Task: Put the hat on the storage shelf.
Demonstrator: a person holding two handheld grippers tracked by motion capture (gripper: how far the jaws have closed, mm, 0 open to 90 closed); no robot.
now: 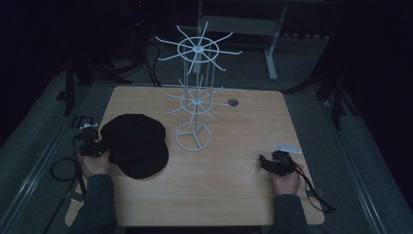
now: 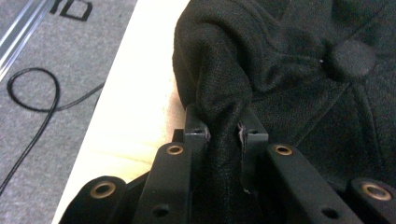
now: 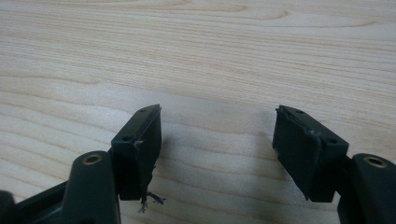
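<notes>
**A:** Item one, the hold?

**B:** My left gripper [image 2: 223, 135] pinches a bunched fold at the edge of the black cap [image 1: 136, 144]. The cap lies on the wooden table [image 1: 229, 195] at about 9 o'clock from the table's middle, its top button [image 2: 351, 59] turned up in the left gripper view.

**A:** Item two, the other hand?

**B:** My right gripper [image 1: 273, 163] rests at about 4 o'clock, jaws spread wide over bare wood, nothing between them. A few frayed threads hang off one jaw pad [image 3: 148, 201].

**A:** Item three, risks?

**B:** I judge the grip thin: only a pleat of cloth is caught, so on a lift the fabric could slide out and the cap drop. The rest of the cap would sag and swing. The white wire rack [image 1: 195, 92] stands just beside the cap, toward 12 o'clock; a swinging brim could snag its spokes or tip it. The cable [image 1: 62, 170] trailing off the left edge might catch too.

**A:** Item four, containers?

**B:** None listed. The rack's arms hang bare; no bin, tray or box that I can see.
</notes>
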